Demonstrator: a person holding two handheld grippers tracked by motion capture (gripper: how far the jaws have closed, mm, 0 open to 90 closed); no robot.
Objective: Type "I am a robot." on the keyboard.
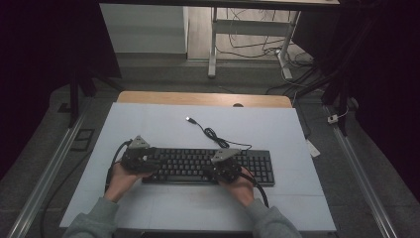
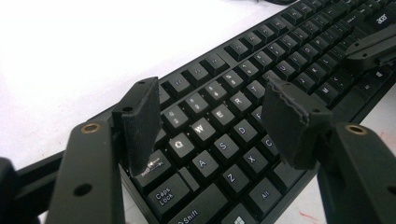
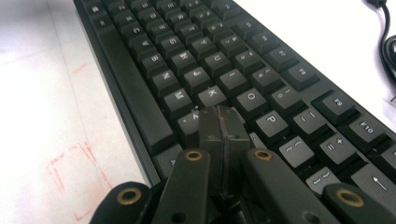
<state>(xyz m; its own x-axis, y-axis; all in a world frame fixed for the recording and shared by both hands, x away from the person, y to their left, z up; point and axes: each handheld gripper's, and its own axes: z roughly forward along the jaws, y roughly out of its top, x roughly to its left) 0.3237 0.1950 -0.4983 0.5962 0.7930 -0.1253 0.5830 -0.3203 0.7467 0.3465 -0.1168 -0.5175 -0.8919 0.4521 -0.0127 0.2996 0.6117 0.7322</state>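
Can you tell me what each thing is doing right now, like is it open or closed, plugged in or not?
Left gripper: open, over the keyboard's left keys, holding nothing.
Right gripper: shut, tips down at the keys near K and L.
Keyboard: lying flat on the table.
USB plug: unplugged, lying on the table.

You have one flat black plastic keyboard (image 1: 208, 166) in front of you, one thin black cable (image 1: 213, 135) coiled behind it ending in one silver USB plug (image 1: 189, 119), one pale blue-white table sheet (image 1: 148, 124), and two black two-jaw grippers, left (image 1: 148, 159) and right (image 1: 218, 168).
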